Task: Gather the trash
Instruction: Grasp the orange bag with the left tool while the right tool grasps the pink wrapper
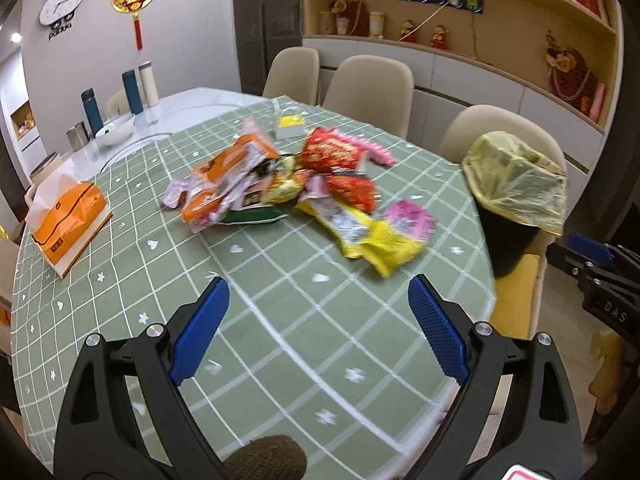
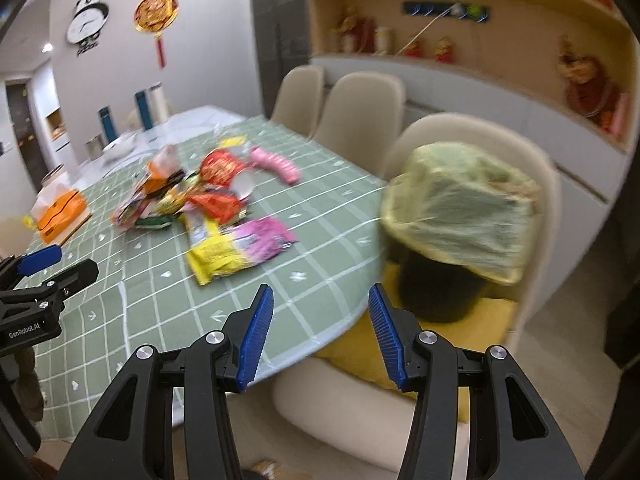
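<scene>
While both the left gripper (image 1: 318,326) and right gripper (image 2: 320,332) stand spread and empty, the wrapper pile (image 1: 296,184) lies well ahead of their jaws, so this looks like the approach, calling next for a reach forward.

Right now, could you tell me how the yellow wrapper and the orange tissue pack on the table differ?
The yellow wrapper lies flat and crumpled near the table's right edge, part of the litter pile. The orange tissue pack sits apart at the left on a board, plump, a white tissue poking up. Both rest on the green checked tablecloth.
</scene>
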Action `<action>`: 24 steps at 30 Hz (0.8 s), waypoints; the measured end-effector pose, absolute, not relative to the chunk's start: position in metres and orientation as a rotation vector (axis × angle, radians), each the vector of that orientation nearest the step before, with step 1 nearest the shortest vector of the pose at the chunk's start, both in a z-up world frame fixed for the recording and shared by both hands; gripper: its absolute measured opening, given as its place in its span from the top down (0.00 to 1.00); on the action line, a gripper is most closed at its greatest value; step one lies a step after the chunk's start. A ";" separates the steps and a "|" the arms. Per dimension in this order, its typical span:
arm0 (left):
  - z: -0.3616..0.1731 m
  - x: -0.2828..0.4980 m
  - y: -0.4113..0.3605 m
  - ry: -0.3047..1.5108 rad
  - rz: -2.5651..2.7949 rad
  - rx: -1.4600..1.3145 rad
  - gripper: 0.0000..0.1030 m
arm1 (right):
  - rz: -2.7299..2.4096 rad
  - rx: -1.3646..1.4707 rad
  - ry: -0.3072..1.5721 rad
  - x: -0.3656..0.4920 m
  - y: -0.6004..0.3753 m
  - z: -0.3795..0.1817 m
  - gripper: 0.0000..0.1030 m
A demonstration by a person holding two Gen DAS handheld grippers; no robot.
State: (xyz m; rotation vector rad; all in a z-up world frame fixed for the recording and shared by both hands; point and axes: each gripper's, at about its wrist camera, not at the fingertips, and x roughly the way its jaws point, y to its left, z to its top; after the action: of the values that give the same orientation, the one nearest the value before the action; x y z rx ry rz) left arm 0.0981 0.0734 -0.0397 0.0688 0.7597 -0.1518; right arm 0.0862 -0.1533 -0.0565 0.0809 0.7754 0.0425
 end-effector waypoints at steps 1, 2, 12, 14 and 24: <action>-0.043 0.104 0.081 0.768 -0.153 0.062 0.16 | 0.051 0.096 0.788 0.095 -0.148 -0.060 0.54; -0.046 0.113 0.090 0.779 -0.156 0.051 0.16 | 0.059 0.113 0.797 0.105 -0.142 -0.065 0.54; -0.068 0.165 0.146 0.820 -0.127 -0.009 0.15 | -0.014 0.236 0.919 0.203 -0.100 -0.123 0.54; -0.070 0.172 0.154 0.828 -0.124 -0.021 0.15 | -0.026 0.265 0.947 0.214 -0.100 -0.133 0.54; -0.086 0.198 0.184 0.913 -0.169 -0.050 0.11 | 0.022 0.240 0.959 0.234 -0.089 -0.138 0.81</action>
State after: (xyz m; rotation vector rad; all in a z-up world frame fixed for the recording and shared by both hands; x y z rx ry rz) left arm 0.1979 0.1843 -0.0863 -0.0503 0.9133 -0.1690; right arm 0.2342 -0.0893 -0.1377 0.2400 0.9594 0.0215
